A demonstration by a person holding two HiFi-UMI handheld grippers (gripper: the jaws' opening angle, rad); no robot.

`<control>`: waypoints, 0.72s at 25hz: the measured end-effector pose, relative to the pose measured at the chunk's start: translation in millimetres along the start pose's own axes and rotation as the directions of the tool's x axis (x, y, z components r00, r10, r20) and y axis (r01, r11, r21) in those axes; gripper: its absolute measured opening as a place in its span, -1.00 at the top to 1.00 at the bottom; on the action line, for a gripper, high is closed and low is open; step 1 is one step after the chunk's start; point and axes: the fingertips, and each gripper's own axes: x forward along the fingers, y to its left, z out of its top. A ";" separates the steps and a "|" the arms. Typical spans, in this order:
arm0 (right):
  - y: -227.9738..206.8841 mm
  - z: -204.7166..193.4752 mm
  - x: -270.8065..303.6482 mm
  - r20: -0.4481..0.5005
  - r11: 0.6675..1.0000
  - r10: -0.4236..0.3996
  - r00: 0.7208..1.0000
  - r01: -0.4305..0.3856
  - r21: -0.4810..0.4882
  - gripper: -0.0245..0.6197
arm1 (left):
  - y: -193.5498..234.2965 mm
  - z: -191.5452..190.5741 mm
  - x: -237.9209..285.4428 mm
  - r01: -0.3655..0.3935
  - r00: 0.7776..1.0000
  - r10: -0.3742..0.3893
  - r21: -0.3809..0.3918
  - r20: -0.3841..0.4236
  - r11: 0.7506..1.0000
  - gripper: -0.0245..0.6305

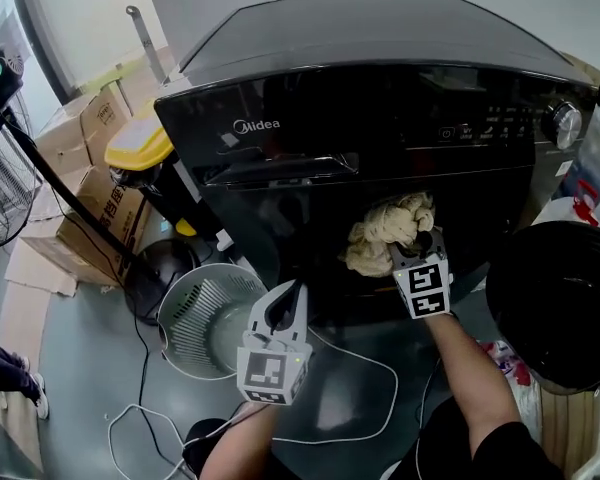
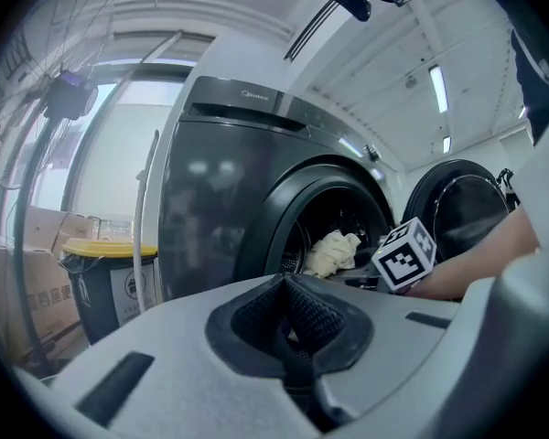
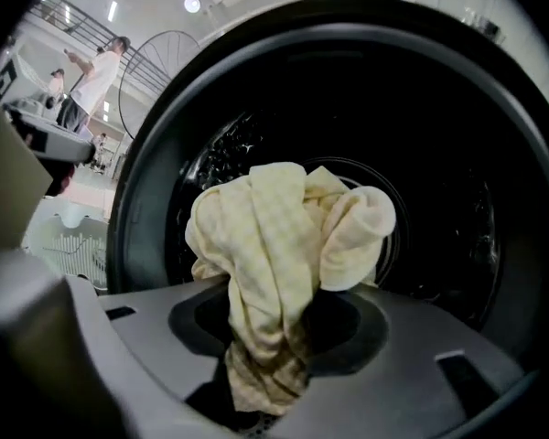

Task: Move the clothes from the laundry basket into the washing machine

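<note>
closest to the person, the left gripper [image 1: 286, 306] has its tongs pressed tight together with nothing in them. it hangs in front of the washing machine [image 1: 380, 88], above the floor. a bit further on, the right gripper [image 1: 421, 248] is pinching a pale yellow cloth [image 1: 385, 230]. the bunch sits right at the round mouth of the drum [image 3: 439, 199] and is not let go yet. so i think this piece is almost in: it needs to go deeper and be dropped. the black round door [image 1: 555, 303] stands open to the right. the white laundry basket [image 1: 180, 313] is on the floor to the left of the machine. i see no clothes in it from above, but i cannot see all of its bottom, so i cannot tell if more are left.

the right gripper view looks into the drum, which the head view cannot do. it is dark in there and i see no other clothes. that view also shows small checks on the cloth, and people far off. the left gripper view shows the machine from the side, with a bin with a yellow lid [image 2: 105, 282] and a standing fan [image 2: 59, 90] past it. only the head view shows the basket from above and the cardboard boxes [image 1: 85, 133].
</note>
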 end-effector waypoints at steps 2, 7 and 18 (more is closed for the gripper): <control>-4.6 -7.1 20.2 -0.033 1.000 -0.011 0.999 0.010 -0.021 0.33 | -2.3 1.9 -0.5 0.001 1.000 -0.001 0.001 0.005 1.000 0.91; -12.2 -18.1 73.2 -0.113 0.997 -0.033 0.993 0.025 -0.066 0.32 | 2.7 0.0 -4.9 -0.001 1.000 0.001 -0.001 0.000 1.000 0.91; -3.9 -40.9 126.3 -0.266 0.997 0.079 0.961 -0.074 0.028 -0.07 | 14.8 0.3 -4.5 -0.004 1.000 0.004 0.006 -0.004 1.000 0.91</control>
